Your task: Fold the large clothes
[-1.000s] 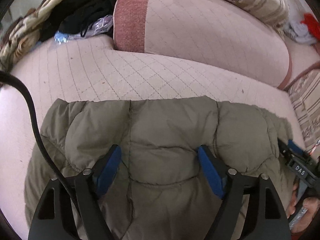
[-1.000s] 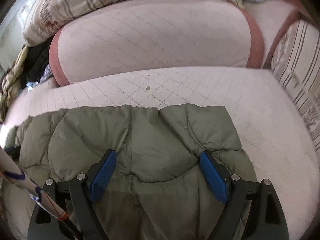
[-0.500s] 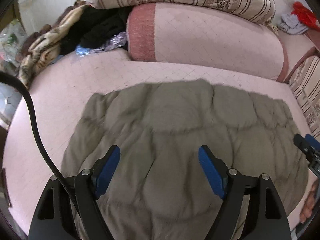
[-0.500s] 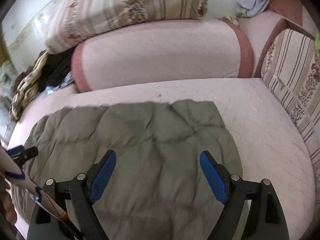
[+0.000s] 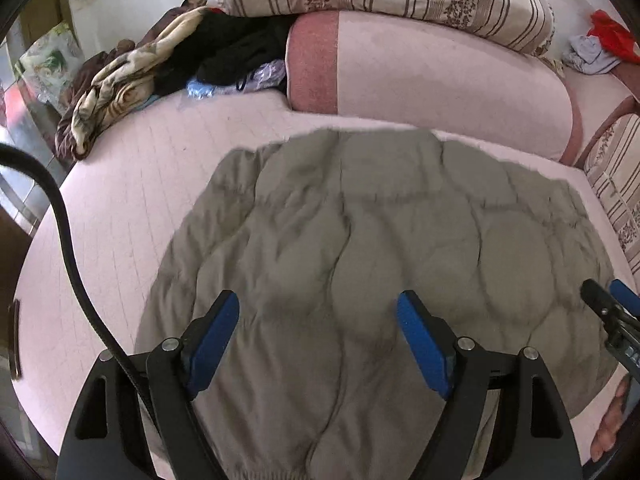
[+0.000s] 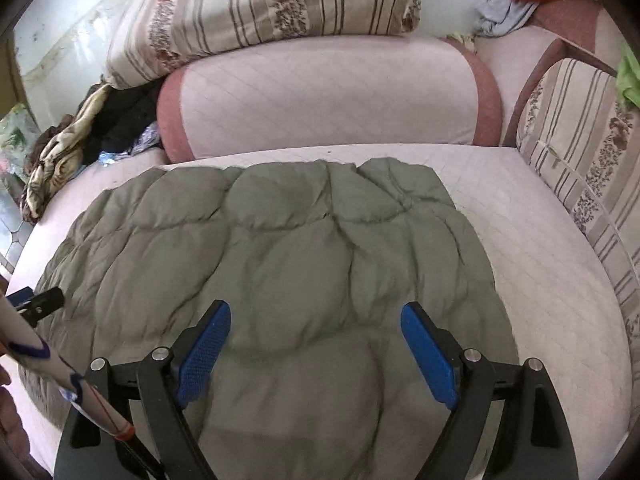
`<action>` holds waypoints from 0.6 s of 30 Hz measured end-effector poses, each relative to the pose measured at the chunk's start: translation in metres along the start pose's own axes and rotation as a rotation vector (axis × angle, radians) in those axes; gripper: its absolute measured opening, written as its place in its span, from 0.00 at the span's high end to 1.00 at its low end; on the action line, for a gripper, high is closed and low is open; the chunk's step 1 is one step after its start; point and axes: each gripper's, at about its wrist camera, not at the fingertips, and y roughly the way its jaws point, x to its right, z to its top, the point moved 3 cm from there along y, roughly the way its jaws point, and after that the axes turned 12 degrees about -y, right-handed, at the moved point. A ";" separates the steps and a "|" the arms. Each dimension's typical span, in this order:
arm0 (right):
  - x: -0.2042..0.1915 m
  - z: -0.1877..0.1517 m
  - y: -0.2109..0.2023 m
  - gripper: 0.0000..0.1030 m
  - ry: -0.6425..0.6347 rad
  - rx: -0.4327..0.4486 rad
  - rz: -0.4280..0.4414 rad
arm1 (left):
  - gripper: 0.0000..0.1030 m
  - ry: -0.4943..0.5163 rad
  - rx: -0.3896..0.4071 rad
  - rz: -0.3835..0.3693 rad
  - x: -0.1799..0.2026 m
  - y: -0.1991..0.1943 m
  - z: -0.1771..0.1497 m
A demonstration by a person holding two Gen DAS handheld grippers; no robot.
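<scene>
While both claws hang above the bed, the olive quilted jacket (image 5: 384,264) lies spread flat on the pink mattress (image 5: 132,208) directly beneath and ahead of them. The left gripper (image 5: 318,340) stands wide, its blue pads (image 5: 214,340) apart with nothing between them, only the jacket's puffy panels showing below. The right gripper (image 6: 316,348) is likewise wide and holds nothing, and its pads hover over the jacket's near half. From the left claw, the other claw's black tip (image 5: 604,308) shows at the far right, over the jacket's right edge; from the right claw, the left one's tip (image 6: 38,302) shows at the far left, over the jacket's left edge. Beyond the jacket's far edge sits a pink bolster (image 6: 332,96) with a striped floral pillow (image 6: 256,12) on top. Ahead and to the left of both claws lies a heap of dark and patterned clothes (image 5: 168,64).
</scene>
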 end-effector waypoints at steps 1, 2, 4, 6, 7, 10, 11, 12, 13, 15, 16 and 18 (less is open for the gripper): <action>-0.004 -0.006 0.000 0.12 -0.005 -0.004 0.002 | 0.22 0.002 -0.003 0.011 -0.001 0.004 -0.006; -0.009 -0.013 0.005 0.12 -0.018 -0.022 0.001 | 0.22 0.011 -0.008 0.024 -0.001 0.010 -0.011; -0.015 -0.024 0.021 0.11 -0.045 -0.063 -0.009 | 0.22 0.028 -0.004 0.040 0.001 0.013 -0.013; -0.014 -0.024 0.019 0.11 -0.036 -0.051 -0.013 | 0.22 0.047 0.024 0.057 0.004 0.006 -0.012; -0.013 -0.022 0.016 0.11 -0.032 -0.048 -0.014 | 0.22 0.062 0.042 0.063 0.005 0.000 -0.012; -0.011 -0.020 0.001 0.11 -0.040 -0.021 -0.039 | 0.22 0.084 0.087 0.068 0.005 -0.017 -0.015; -0.011 -0.022 -0.004 0.11 -0.046 -0.011 -0.046 | 0.22 0.083 0.101 0.071 0.003 -0.024 -0.017; -0.012 -0.024 -0.008 0.11 -0.049 -0.006 -0.050 | 0.22 0.082 0.108 0.072 0.001 -0.028 -0.018; -0.012 -0.027 -0.014 0.11 -0.052 -0.001 -0.054 | 0.22 0.081 0.117 0.070 -0.002 -0.035 -0.022; -0.013 -0.033 -0.024 0.11 -0.056 0.003 -0.056 | 0.22 0.076 0.136 0.072 -0.006 -0.048 -0.028; -0.014 -0.036 -0.029 0.11 -0.058 0.006 -0.059 | 0.22 0.076 0.145 0.074 -0.008 -0.053 -0.031; -0.017 -0.043 -0.039 0.11 -0.066 0.016 -0.067 | 0.22 0.073 0.162 0.077 -0.012 -0.066 -0.037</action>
